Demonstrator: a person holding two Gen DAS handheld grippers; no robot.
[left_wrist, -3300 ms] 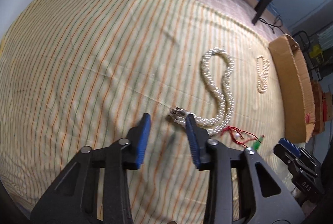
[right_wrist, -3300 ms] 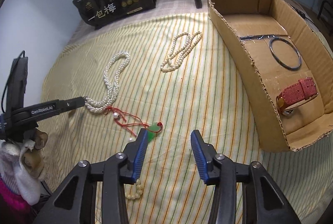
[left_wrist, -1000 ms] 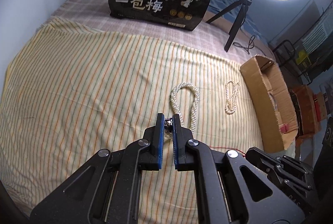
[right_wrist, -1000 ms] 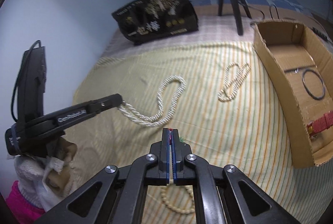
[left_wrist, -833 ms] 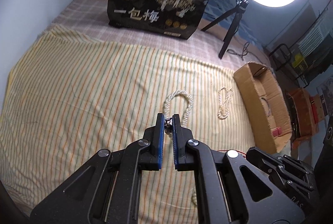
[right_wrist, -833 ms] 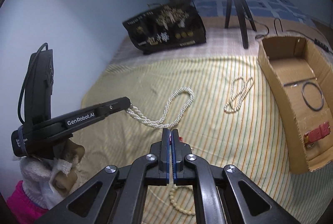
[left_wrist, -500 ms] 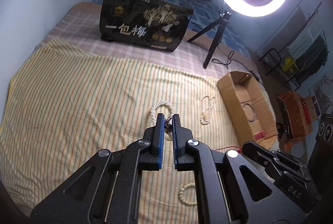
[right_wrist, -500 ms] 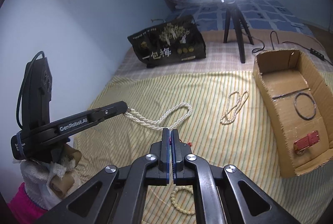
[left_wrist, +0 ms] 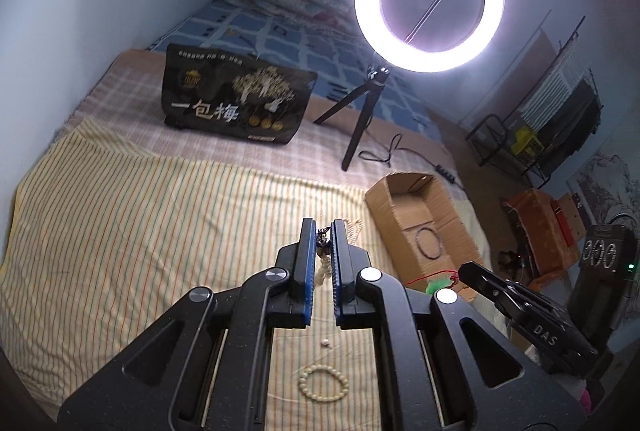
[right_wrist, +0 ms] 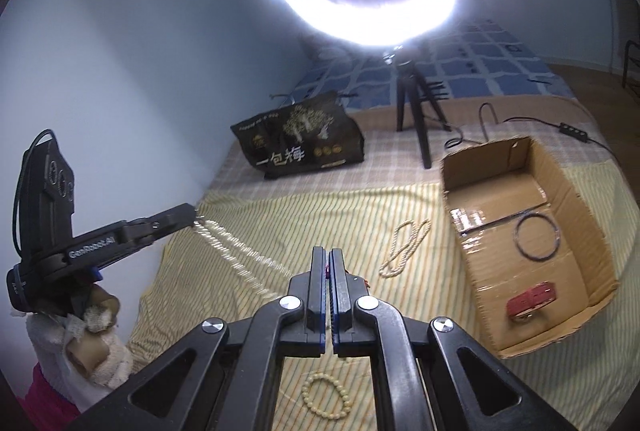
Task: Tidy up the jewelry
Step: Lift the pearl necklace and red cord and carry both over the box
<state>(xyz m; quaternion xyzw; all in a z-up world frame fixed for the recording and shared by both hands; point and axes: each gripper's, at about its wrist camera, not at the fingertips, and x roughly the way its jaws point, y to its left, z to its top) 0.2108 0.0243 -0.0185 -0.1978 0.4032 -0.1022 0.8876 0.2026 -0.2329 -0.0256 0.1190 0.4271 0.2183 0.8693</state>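
My left gripper [left_wrist: 322,227] is shut on the clasp end of a white pearl necklace [right_wrist: 236,249], which hangs stretched in the air above the striped cloth. My right gripper [right_wrist: 328,263] is shut on a red cord with a green pendant [left_wrist: 438,285], also lifted. A cardboard box [right_wrist: 572,199] at the right holds a dark bangle [right_wrist: 536,231] and a red watch strap [right_wrist: 532,301]. A thin cream necklace [right_wrist: 404,245] lies on the cloth left of the box. A cream bead bracelet [right_wrist: 326,401] lies near my fingers.
A black printed bag [right_wrist: 300,143] and a ring light on a tripod [right_wrist: 414,99] stand at the back of the bed. A loose small bead [left_wrist: 326,343] lies on the cloth. The striped cloth [left_wrist: 120,231] covers the near half of the bed.
Both grippers have risen well above the bed, lifting the pearl necklace and the red cord off the cloth. Both stay shut.
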